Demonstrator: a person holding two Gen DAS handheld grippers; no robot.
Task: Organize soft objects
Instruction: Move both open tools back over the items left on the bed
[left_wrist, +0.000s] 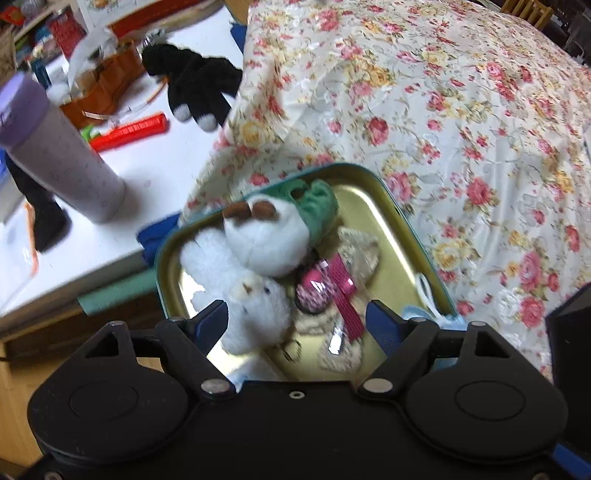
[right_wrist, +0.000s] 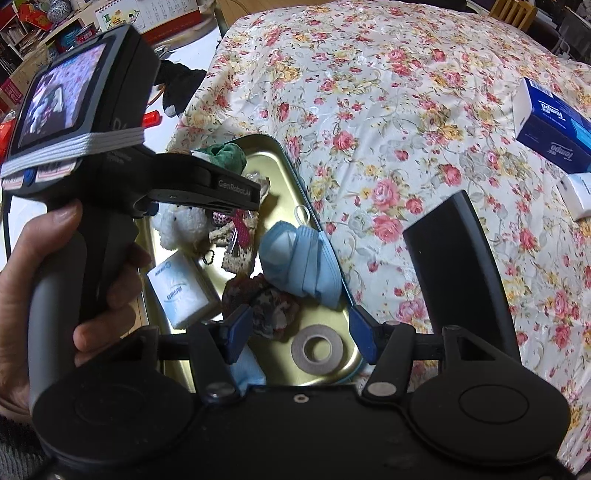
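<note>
A teal-rimmed tin tray (left_wrist: 388, 192) with a gold floor sits on a floral cloth (left_wrist: 461, 110) at the near edge of the bed or table it covers, which one I cannot tell, and it already holds most of the soft things. At the tray's far end lie a green cloth toy (left_wrist: 317, 199) and a white plush with brown ears (left_wrist: 269, 236); nearer the left rim is a fluffy white plush (left_wrist: 255, 306), with a knitted beige bear wearing a pink ribbon (left_wrist: 347, 295) beside it. The left hand-held gripper (left_wrist: 295, 317) hovers over these two, its jaws spread and nothing pressed between them, so it is released. The right hand-held gripper (right_wrist: 301, 332) hangs over the tray's near end, jaws apart and empty, above a roll of tape (right_wrist: 317, 350), with a blue face mask (right_wrist: 303, 258) against the right rim and a tissue packet (right_wrist: 184, 291) by the left rim. A black plush (left_wrist: 195, 81) remains outside on the white surface (left_wrist: 147, 162) to the left. These toys look light, squashy and fuzzy, so they should not slip; a pinch across the body's middle ought to hold, while the mask is floppy and best taken by its bunched folds.
</note>
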